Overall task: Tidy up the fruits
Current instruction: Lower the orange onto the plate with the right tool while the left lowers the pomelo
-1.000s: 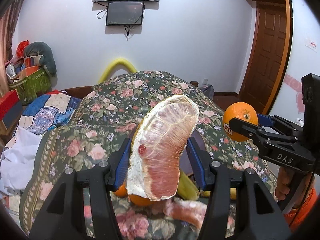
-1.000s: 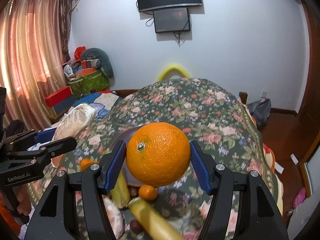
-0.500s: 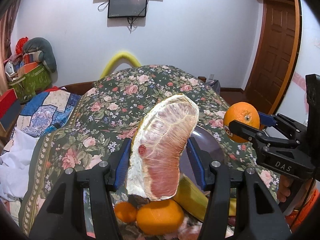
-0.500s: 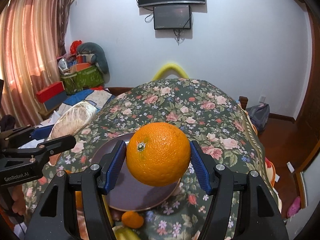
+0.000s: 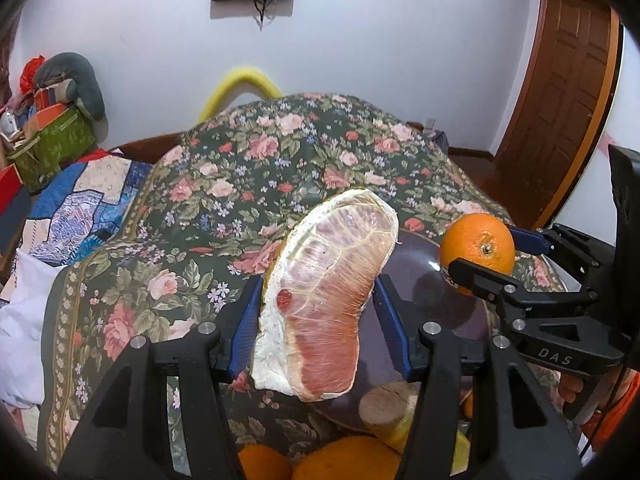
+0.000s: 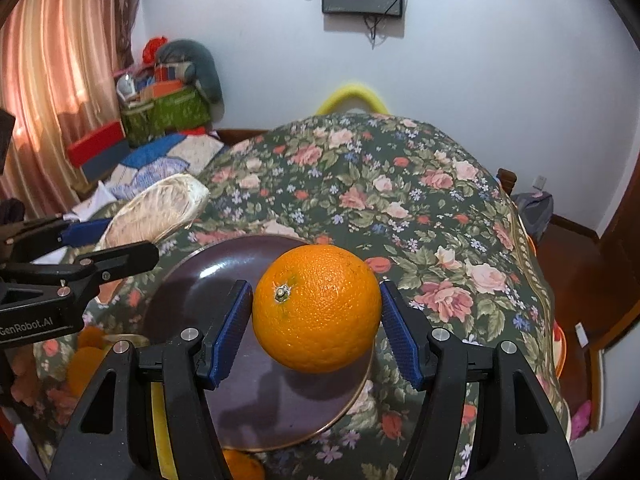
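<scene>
The orange is clamped between the blue pads of the right gripper, stem end facing the camera, held in the air over the plate. The jaws are spread about as wide as the fruit and press on both its sides. The plate is dark purple with a thin bright rim and lies flat on the floral cloth.

Left of the plate, the left gripper grips a peeled pomelo wedge wrapped in clear film, standing on end, its pink flesh facing the camera and its white pith on the left. Its jaws are closed against the wedge's two flanks, and the wedge hangs above the plate's near-left edge.

Just beside the plate's near rim lie more fruits on the cloth: two small oranges and a banana with its cut end showing.

Beyond the plate, past the cloth's far end, a yellow arch rises against the white wall.
</scene>
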Available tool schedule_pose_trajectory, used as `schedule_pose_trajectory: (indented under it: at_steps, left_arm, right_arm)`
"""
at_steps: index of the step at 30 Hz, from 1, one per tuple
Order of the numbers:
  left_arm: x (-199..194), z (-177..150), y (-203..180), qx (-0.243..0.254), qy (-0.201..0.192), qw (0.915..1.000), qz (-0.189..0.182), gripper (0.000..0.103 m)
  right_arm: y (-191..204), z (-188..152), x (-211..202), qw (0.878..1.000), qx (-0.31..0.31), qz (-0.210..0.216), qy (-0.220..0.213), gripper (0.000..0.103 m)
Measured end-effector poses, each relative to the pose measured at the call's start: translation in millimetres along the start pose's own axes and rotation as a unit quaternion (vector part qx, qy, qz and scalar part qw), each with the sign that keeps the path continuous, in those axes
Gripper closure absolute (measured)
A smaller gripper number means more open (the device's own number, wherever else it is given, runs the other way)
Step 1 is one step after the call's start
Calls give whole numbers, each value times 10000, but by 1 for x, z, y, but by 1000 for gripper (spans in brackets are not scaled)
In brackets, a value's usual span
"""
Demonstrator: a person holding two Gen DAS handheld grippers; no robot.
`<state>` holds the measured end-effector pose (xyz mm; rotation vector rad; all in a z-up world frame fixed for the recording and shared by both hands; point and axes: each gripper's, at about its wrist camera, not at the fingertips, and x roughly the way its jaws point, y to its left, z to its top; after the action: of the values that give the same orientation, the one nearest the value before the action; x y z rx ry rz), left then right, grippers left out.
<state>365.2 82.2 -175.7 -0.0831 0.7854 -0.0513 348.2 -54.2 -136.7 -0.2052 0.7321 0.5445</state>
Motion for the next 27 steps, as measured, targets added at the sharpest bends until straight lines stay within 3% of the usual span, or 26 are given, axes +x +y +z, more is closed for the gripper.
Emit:
schedule_pose_trajectory:
  at_steps: [15,19,27]
  left_arm:
    - [28,4,-3,119,477,9988,-25,47]
    - [24,5,-5,96,370,9993,-31,45]
    - [7,5,-10,136,198,9997,5,43]
  right_arm:
    - [1,-2,39,9970,-47,252,728,42]
    - [-1,-5,44,9953,5,329,911,41]
    - [-7,-8,35,9954,164,385,862,40]
